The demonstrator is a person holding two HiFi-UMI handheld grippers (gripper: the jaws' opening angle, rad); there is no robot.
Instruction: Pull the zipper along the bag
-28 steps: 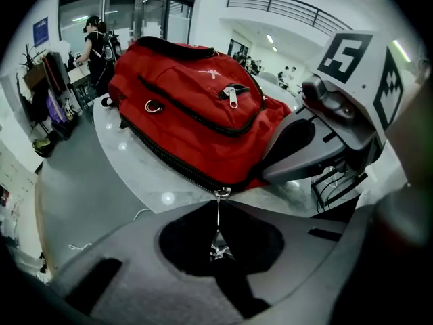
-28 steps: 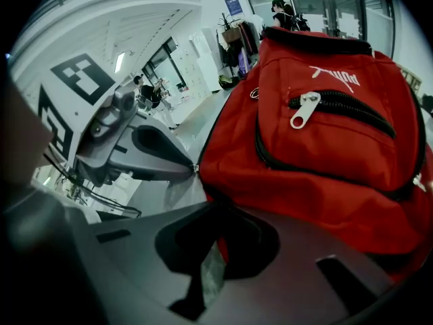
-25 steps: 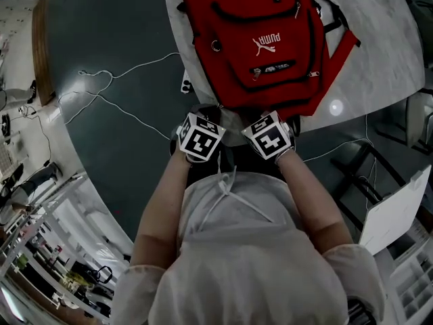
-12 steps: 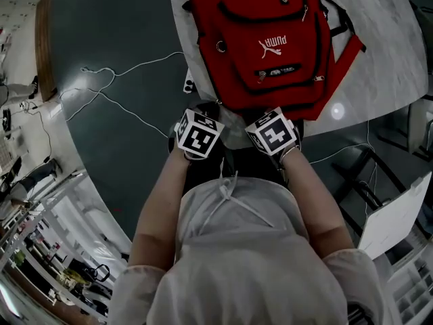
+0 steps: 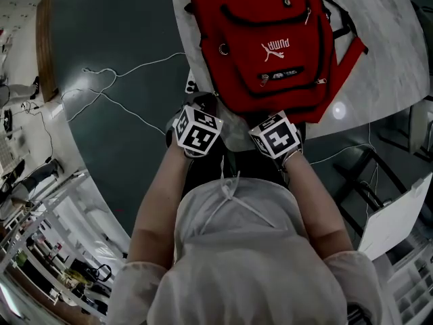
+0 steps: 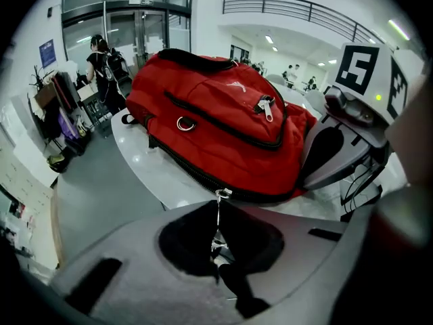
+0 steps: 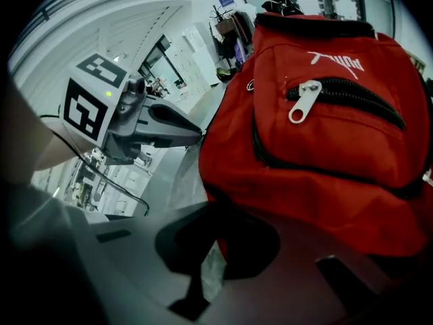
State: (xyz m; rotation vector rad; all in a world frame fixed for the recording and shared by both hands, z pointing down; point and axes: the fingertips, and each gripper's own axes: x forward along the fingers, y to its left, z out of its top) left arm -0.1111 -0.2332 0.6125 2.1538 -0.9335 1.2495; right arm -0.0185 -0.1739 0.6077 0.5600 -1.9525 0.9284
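Head view: red Puma backpack [image 5: 270,39] lay flat on the white marble worktop [image 5: 385,59], upper centre-right. The left gripper [image 5: 200,114] and right gripper [image 5: 276,133] sat side by side at the bag's lower edge, mid-frame. A white cable [image 5: 115,93] ran over the dark floor [image 5: 101,32] at left.

Left gripper view: fingers [image 6: 169,249] were closed together on the metal zipper pull [image 6: 219,196], lower centre, at the zipper [image 6: 183,168] along the bag's near edge.

Right gripper view: fingers [image 7: 179,242] were clamped on the backpack's red edge fabric, lower centre.
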